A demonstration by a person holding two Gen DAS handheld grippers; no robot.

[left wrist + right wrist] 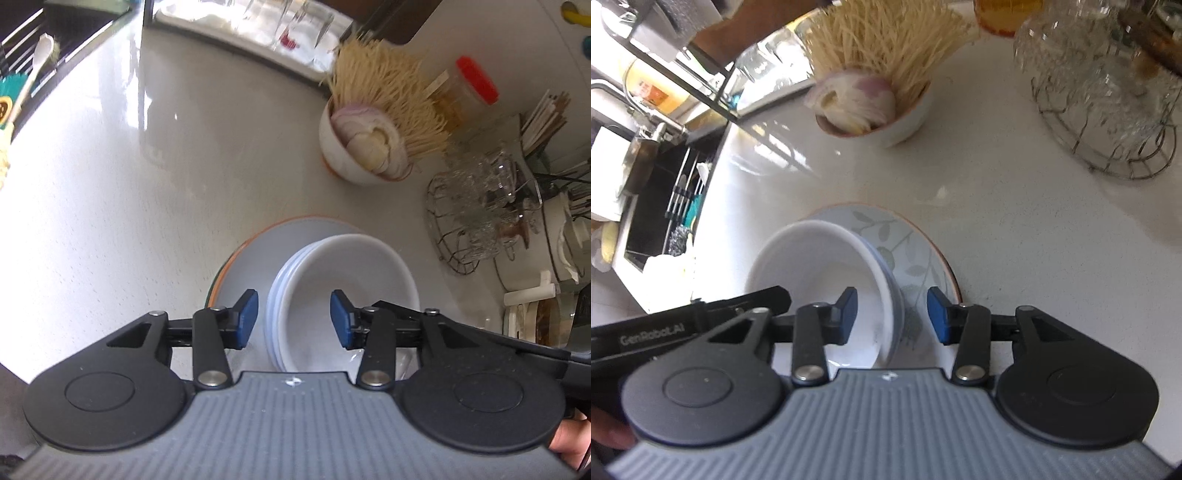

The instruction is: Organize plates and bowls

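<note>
One bit of lettering can be read: "GenRobot.AI", pale on a black arm (683, 328) at the left edge of the right wrist view, likely part of the other claw. A small logo mark sits on each grey housing (293, 382), too small to read.

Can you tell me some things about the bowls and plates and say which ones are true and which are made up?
1. The white bowls sit stacked on the plates. True.
2. The top plate is plain red. False: it is pale with a leaf pattern.
3. The left gripper is squeezing the bowls. False: its pads stand apart from the rim.
4. The small bowl farther back holds cut onion. True.
5. The right gripper is open. True.
</note>
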